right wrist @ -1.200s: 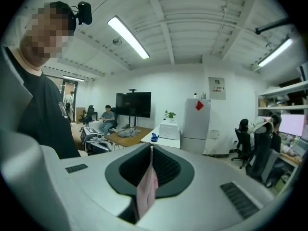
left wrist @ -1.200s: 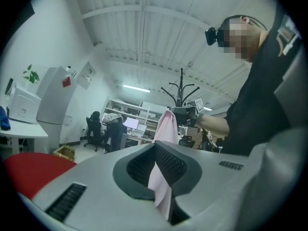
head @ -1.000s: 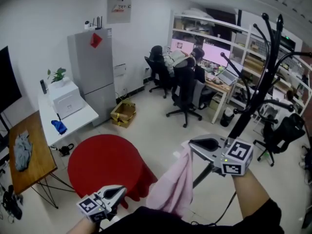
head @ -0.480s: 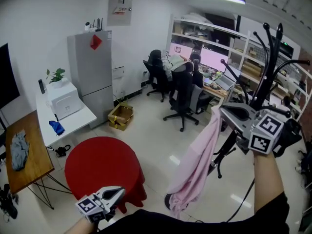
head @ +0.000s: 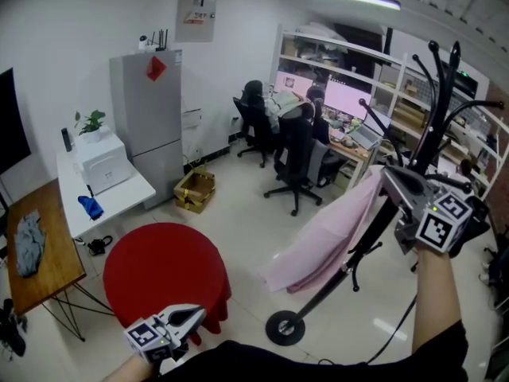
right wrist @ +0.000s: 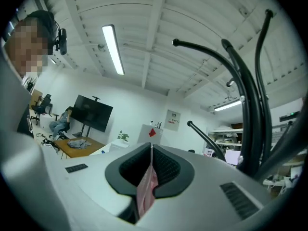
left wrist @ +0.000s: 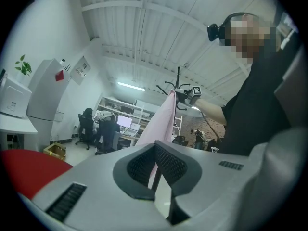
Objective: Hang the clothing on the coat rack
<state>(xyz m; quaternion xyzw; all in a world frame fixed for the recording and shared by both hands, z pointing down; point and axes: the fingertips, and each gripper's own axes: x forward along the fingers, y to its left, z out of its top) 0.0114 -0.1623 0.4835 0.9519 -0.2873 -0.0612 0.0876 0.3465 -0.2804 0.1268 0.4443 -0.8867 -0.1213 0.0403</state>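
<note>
Head view: the right gripper (head: 391,178) is raised at the right, close to the black coat rack (head: 430,143). Its jaws are clenched on an edge of the pink garment (head: 326,235). The cloth hangs from them and billows out to the left, in front of the rack's pole and above the floor. The left gripper (head: 189,317) sits low at the near left, beside the red round table (head: 163,267).

Left gripper view: the left gripper (left wrist: 155,150) has its pads closed together with nothing between them. Beyond, the garment (left wrist: 161,121) hangs from the far right gripper (left wrist: 185,93).

Right gripper view: the right gripper (right wrist: 151,153) pinches a fold of the pink garment (right wrist: 146,191) between its pads. The rack's curved arms (right wrist: 243,105) rise just to the right.
</note>
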